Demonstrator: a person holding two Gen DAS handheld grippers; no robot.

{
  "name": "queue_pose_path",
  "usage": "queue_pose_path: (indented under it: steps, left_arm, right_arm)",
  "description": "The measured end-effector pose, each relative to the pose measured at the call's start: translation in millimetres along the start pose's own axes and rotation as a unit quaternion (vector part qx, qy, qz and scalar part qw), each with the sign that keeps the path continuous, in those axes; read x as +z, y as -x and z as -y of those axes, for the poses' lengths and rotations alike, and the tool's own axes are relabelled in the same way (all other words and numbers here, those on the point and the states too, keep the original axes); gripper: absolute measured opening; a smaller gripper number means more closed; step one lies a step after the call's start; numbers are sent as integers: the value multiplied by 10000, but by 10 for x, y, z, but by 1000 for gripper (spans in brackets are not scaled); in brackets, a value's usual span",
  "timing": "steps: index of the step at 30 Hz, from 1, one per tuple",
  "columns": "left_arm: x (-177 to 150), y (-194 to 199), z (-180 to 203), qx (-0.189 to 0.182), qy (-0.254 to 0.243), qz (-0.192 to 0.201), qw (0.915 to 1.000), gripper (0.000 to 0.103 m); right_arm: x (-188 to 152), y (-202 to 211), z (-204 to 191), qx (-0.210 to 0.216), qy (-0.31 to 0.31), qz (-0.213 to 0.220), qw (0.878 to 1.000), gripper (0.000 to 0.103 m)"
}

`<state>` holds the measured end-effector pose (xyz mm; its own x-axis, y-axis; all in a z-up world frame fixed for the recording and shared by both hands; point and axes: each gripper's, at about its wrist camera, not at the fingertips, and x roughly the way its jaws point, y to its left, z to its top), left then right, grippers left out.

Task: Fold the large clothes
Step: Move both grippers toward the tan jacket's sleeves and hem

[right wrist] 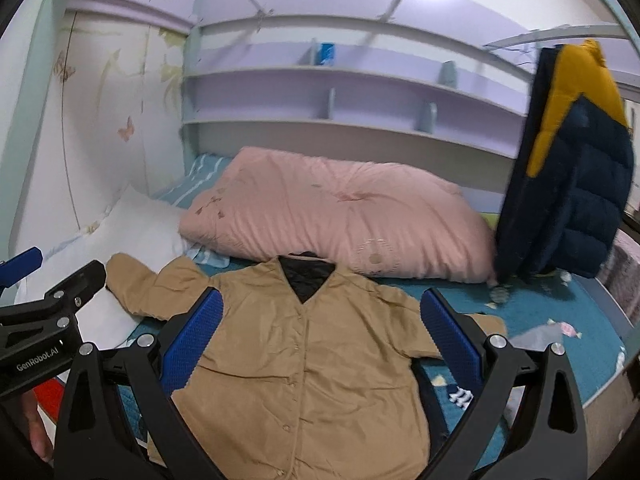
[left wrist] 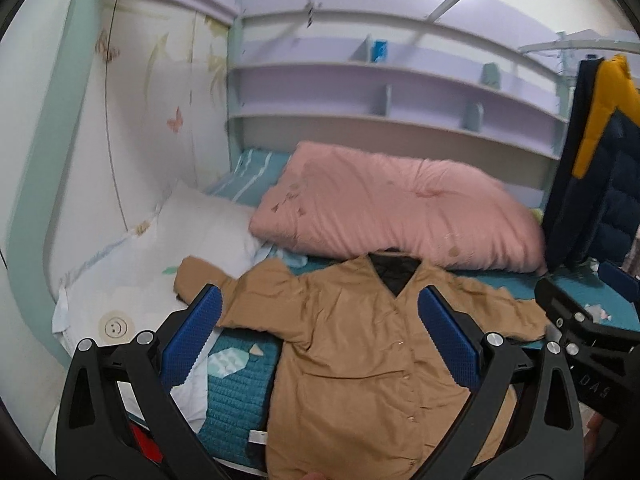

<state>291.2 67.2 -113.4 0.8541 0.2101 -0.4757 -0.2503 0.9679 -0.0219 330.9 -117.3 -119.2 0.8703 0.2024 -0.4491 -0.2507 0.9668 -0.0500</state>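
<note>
Both grippers, left point(left wrist: 320, 336) and right point(right wrist: 322, 340), hovering wide open, empty, over tan jacket point(right wrist: 296, 360) lying flat on bed point(right wrist: 560, 320); ideally pinching each sleeve first, folding inward.

You see: tan matt cloth jacket point(right wrist: 304, 364), creased | beneath it, teal quilted cloth mat point(right wrist: 560, 344) | behind it, pink soft cloth duvet point(right wrist: 340, 216)

left wrist: above bed's near edge, facing the shelves point(left wrist: 400, 92), jacket point(left wrist: 352, 360) close below.
right wrist: alongside, same heading, set further right.
shared: jacket, pink duvet point(right wrist: 332, 216), shelves, hanging coat point(right wrist: 572, 168).
</note>
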Motion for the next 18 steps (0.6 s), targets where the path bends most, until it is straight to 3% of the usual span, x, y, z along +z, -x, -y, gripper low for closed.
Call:
queue_pose_path:
  steps: [5,8,15,17,18]
  left_arm:
    - [-119,-605,-402,152,104,-371,9991,98]
    - [-227,-1009,-750,13,286,-605,9978,98]
    - [-418,-2047,-1798,432,913,-1161,9881,98]
    - [-434,-2275,-2033,410,1132,-1156,9860,98]
    - [-439,-2448,-2181,393,1255,-1206,9840,98]
  right_arm:
    - [-51,-584,-270,307,182,-281,9990,96]
    - [-110,-967,-437,528,208,-497,9971,96]
    - [-369,-1875,-826,1060,340,-1017,9886,95]
    - [-448,-2124,-920,1154,364,-1196,9854,92]
    - [-505,-2260,-976,1309,318,-1351,9816,76]
